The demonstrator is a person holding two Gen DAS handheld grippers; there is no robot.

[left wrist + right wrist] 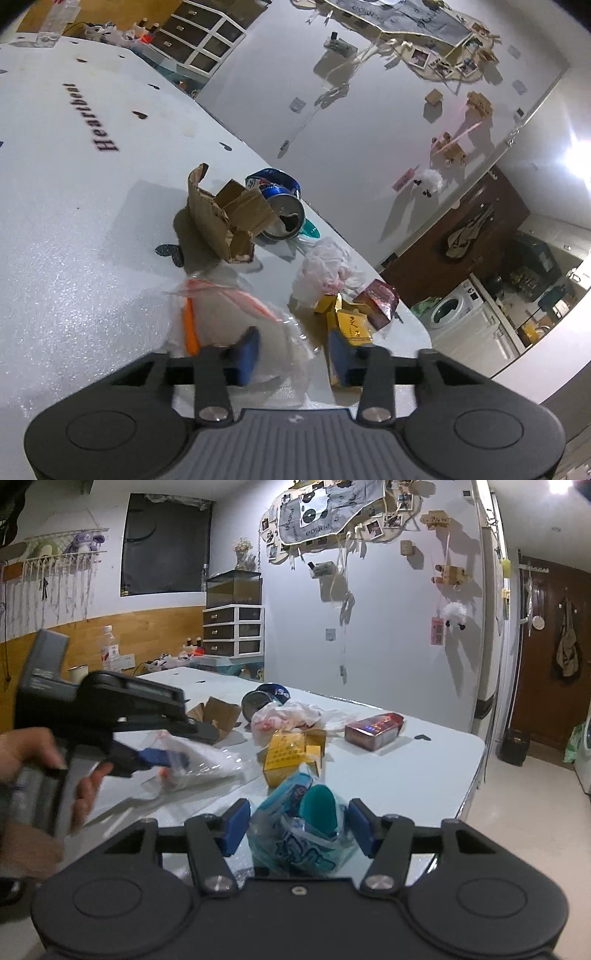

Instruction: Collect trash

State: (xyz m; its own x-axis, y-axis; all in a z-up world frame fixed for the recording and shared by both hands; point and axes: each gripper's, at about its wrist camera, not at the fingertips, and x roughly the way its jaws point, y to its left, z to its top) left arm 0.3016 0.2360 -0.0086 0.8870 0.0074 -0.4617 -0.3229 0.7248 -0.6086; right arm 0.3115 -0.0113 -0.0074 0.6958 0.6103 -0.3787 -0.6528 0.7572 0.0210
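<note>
Table (424, 760): white top, with "Heartbeat" printed on it at your far left. Beyond its far left end you have a water bottle (109, 648) and a mug (78, 672) side by side. Far wall: drawer unit (233, 631), with a glass tank (234, 587) on top. Photo board (332, 513) hangs high on the white wall. Brown door (550, 657) at far right, and a washing machine (448, 308) near it.
</note>
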